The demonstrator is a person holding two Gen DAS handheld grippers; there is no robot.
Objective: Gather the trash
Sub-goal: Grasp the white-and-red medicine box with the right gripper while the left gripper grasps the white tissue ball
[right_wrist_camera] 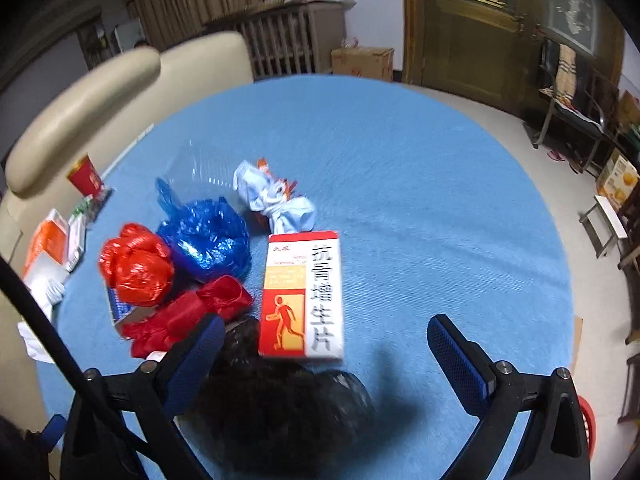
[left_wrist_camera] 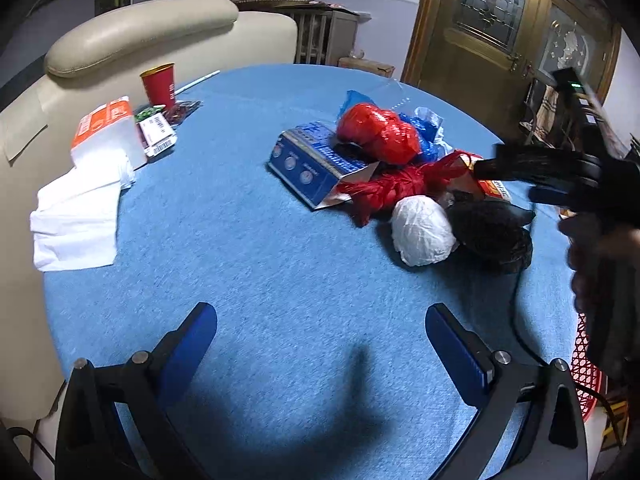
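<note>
A pile of trash lies on the round blue table (left_wrist_camera: 260, 240): a blue carton (left_wrist_camera: 312, 164), red plastic bags (left_wrist_camera: 378, 132), a white bag ball (left_wrist_camera: 422, 230) and a black bag (left_wrist_camera: 494, 230). My left gripper (left_wrist_camera: 320, 332) is open and empty over bare cloth, short of the pile. My right gripper (right_wrist_camera: 326, 344) is open, low over the black bag (right_wrist_camera: 288, 396), with a red-and-white medicine box (right_wrist_camera: 304, 296) between its fingers, untouched. A blue bag (right_wrist_camera: 206, 238), red bags (right_wrist_camera: 138, 266) and a pale blue wad (right_wrist_camera: 276, 200) lie beyond. The right gripper also shows at the left wrist view's right edge (left_wrist_camera: 532, 172).
A red paper cup (left_wrist_camera: 160, 84), a tissue pack (left_wrist_camera: 106, 132) with loose white tissues (left_wrist_camera: 76, 220) and small packets sit at the table's far left. A beige sofa (left_wrist_camera: 132, 36) backs the table. A red basket (left_wrist_camera: 588, 368) stands off the right edge.
</note>
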